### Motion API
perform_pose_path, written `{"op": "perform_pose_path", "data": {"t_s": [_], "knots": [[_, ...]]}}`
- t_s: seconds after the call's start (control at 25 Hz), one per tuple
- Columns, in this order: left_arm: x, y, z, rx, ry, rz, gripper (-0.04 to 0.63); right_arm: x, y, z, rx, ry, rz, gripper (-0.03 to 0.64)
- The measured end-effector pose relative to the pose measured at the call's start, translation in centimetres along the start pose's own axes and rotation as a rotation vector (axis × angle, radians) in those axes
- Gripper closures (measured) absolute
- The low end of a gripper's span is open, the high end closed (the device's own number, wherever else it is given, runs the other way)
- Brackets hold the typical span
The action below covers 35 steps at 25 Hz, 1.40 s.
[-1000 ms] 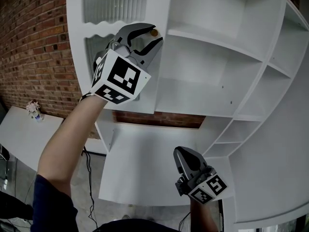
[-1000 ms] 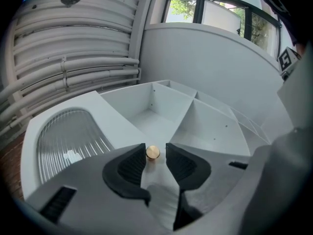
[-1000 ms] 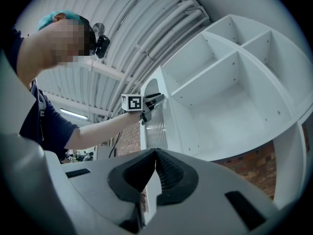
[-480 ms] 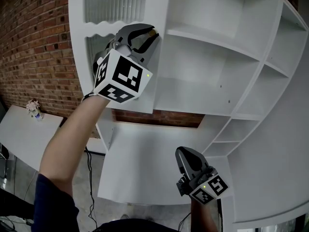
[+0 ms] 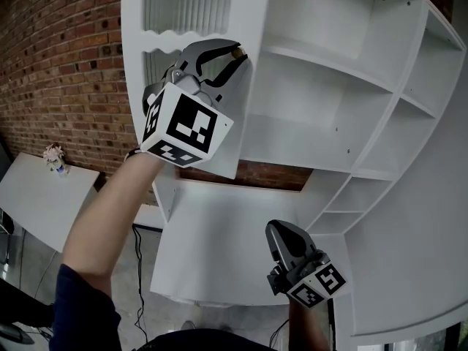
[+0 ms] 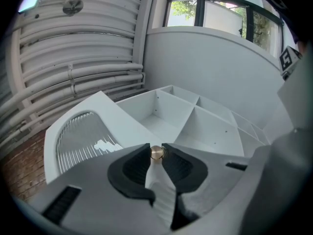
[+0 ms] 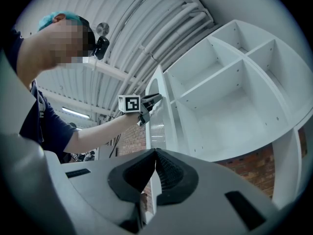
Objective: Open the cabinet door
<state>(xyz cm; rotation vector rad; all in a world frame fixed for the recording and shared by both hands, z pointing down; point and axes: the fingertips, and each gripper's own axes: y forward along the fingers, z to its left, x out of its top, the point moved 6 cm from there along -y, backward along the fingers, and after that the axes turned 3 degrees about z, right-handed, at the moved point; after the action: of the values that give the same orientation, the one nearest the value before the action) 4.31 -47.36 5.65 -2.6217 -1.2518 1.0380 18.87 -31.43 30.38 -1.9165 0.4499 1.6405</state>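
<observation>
The white cabinet door [image 5: 252, 86] has a ribbed glass panel [image 5: 186, 6] and a small brass knob [image 5: 235, 49] on its free edge. My left gripper [image 5: 235, 53] is raised to that edge, and its jaws have just closed with the knob between them. In the left gripper view the knob [image 6: 156, 152] sits pinched between the fingertips of the left gripper [image 6: 156, 154], and the door [image 6: 105, 111] stands swung out from the shelves. My right gripper [image 5: 276, 232] hangs low at the right, shut and empty. The right gripper [image 7: 155, 153] looks up at the left gripper [image 7: 157, 98].
Open white shelves [image 5: 322, 64] fill the cabinet to the right of the door. A brick wall [image 5: 66, 64] lies to the left, with a white table [image 5: 36, 196] and a small flower pot [image 5: 55, 159] below it. A white desk top [image 5: 219, 240] sits under the cabinet.
The left gripper's jaws went from wide open around the knob to closed on it. Gripper and door edge have since shifted right in the head view, the door swinging further out.
</observation>
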Motion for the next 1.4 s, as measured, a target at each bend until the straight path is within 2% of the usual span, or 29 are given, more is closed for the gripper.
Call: {"op": "perform_pose_path", "data": {"t_s": [0.44, 0.72, 1.04, 1.4], "knots": [[2.1, -5.2, 0.6, -0.009, 0.015, -0.035, 0.518, 0.0, 0.5, 3.2, 0.060, 0.011, 0.001, 0.591], [2.0, -11.6, 3.2, -0.023, 0.036, -0.075, 0.517, -0.8, 2.3, 8.8, 0.077, 0.012, 0.010, 0.591], [3.1, -13.9, 3.3, 0.027, 0.090, -0.064, 0.515, -0.6, 2.6, 8.5, 0.146, 0.015, 0.019, 0.591], [2.8, -17.2, 4.4, 0.075, 0.099, -0.054, 0.515, -0.8, 3.2, 9.4, 0.181, 0.012, 0.033, 0.591]]}}
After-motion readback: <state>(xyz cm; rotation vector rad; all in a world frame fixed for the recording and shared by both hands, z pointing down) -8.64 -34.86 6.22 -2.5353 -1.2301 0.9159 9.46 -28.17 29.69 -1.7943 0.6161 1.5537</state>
